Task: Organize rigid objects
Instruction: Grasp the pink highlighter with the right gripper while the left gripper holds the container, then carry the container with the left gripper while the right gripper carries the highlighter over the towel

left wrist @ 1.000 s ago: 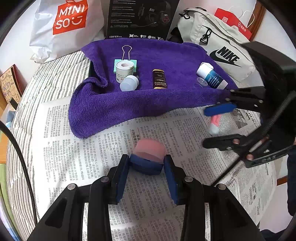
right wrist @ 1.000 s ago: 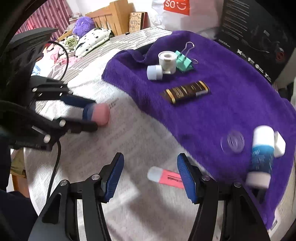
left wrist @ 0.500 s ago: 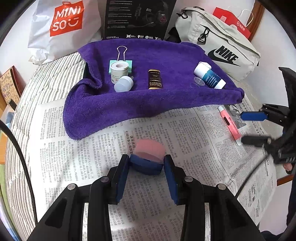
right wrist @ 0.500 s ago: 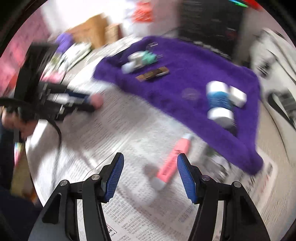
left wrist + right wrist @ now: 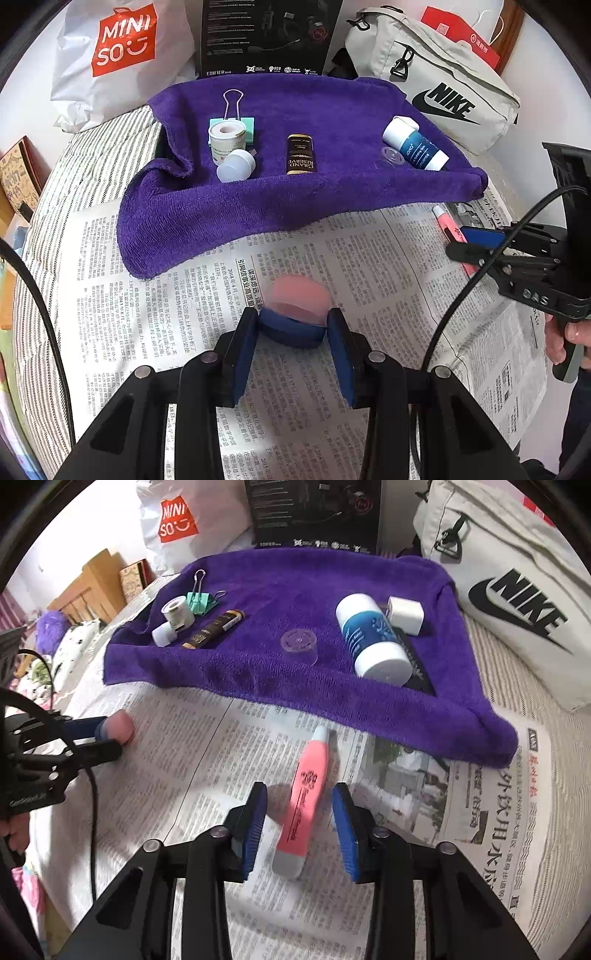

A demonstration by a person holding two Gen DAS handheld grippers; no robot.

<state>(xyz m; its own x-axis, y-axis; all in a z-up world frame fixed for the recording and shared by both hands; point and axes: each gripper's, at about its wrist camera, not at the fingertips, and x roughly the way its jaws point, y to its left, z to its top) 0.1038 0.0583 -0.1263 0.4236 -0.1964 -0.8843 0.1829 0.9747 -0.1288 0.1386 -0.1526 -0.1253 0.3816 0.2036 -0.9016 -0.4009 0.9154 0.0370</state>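
Left gripper (image 5: 291, 332) clamps a pink-capped jar (image 5: 297, 301) above the newspaper (image 5: 369, 266); right gripper (image 5: 299, 823), released, straddles a pink marker (image 5: 308, 797) lying near the purple towel (image 5: 295, 572).

A pink-capped blue jar (image 5: 295, 310) is being held on its side between blue pads above the newspaper (image 5: 369, 266). A pink highlighter (image 5: 304, 801) with pale ends is lying flat on the newspaper, just in front of the purple towel (image 5: 314, 572). On the towel, a white tape roll (image 5: 177, 609) is resting against a green binder clip (image 5: 201, 600), with a small white cap (image 5: 162, 633) beside it; a dark brown tube (image 5: 214, 629) is lying flat; a clear lid (image 5: 299, 644), a blue-and-white bottle (image 5: 369, 638) on its side and a white cube (image 5: 406, 614) are grouped nearby.
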